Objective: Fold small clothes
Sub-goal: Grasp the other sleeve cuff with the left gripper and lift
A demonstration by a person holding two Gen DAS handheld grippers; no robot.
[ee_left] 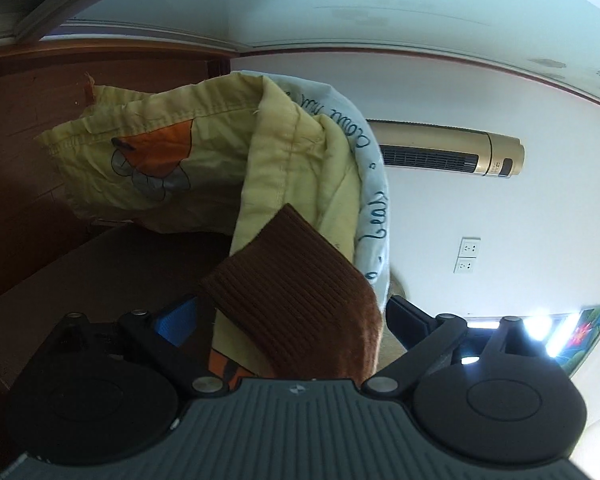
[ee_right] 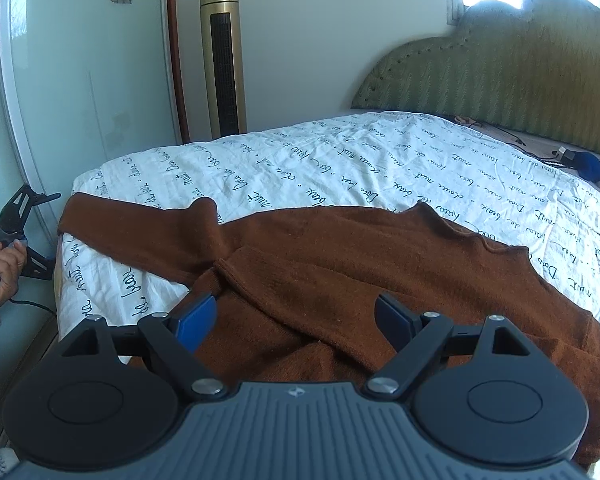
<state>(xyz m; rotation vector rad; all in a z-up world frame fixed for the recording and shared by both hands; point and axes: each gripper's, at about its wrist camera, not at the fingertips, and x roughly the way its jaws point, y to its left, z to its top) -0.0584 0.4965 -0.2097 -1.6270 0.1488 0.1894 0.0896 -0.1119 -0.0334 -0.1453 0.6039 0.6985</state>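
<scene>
Your right gripper (ee_right: 296,316) hangs over the near part of the brown sweater (ee_right: 340,264), jaws spread wide, pads clear of the knit; the cloth lies under and between them, not pinched. The sweater is spread flat on the bed sheet (ee_right: 300,160), its body running off to the right and one sleeve (ee_right: 140,232) stretched away to the left toward the bed's edge. At that left edge your left hand (ee_right: 0,268) holds the other tool beside the mattress. Your left gripper (ee_left: 292,316) is rolled sideways, jaws wide too, with the ribbed brown cuff (ee_left: 296,284) between them; neither pad visibly presses on it. Just beyond hangs a yellow quilt (ee_left: 180,160). Farther off, a gold tower fan (ee_right: 223,52) stands against the wall.
</scene>
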